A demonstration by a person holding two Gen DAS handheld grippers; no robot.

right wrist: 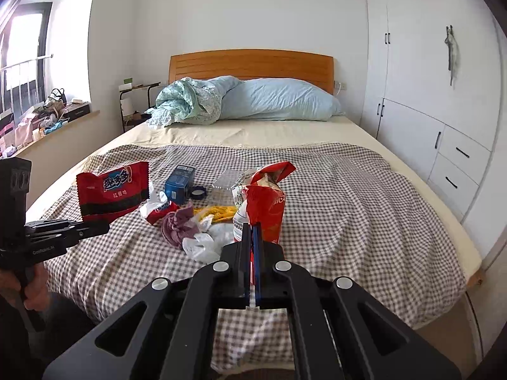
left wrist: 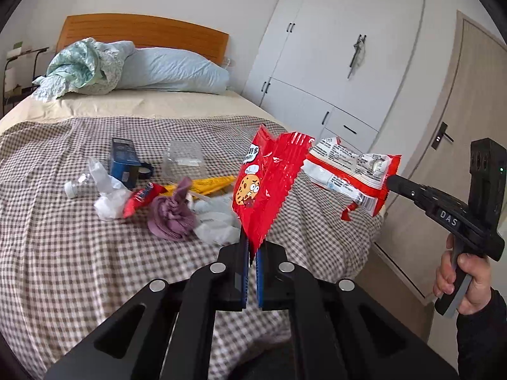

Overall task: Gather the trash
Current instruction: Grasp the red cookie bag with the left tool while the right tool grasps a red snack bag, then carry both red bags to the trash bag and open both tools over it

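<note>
A red cookie bag (left wrist: 263,186) hangs above the checked bedspread (left wrist: 63,253) with my left gripper (left wrist: 252,243) shut on its lower edge. To its right a red-and-white snack bag (left wrist: 348,171) is pinched by my right gripper (left wrist: 391,183), which a hand holds. In the right wrist view my right gripper (right wrist: 252,231) is shut on that snack bag (right wrist: 263,202). At the left there, my left gripper (right wrist: 104,228) carries the cookie bag (right wrist: 114,190). More trash lies on the bed: a blue box (left wrist: 122,161), a clear plastic tub (left wrist: 183,158), a purple cloth (left wrist: 172,215), a yellow wrapper (left wrist: 206,185).
A small bottle (left wrist: 74,186), a white plastic bag (left wrist: 106,196) and a small red wrapper (left wrist: 142,198) lie in the pile. A pillow (right wrist: 285,98) and a crumpled quilt (right wrist: 190,101) sit by the headboard. A white wardrobe (right wrist: 412,95) lines the right wall.
</note>
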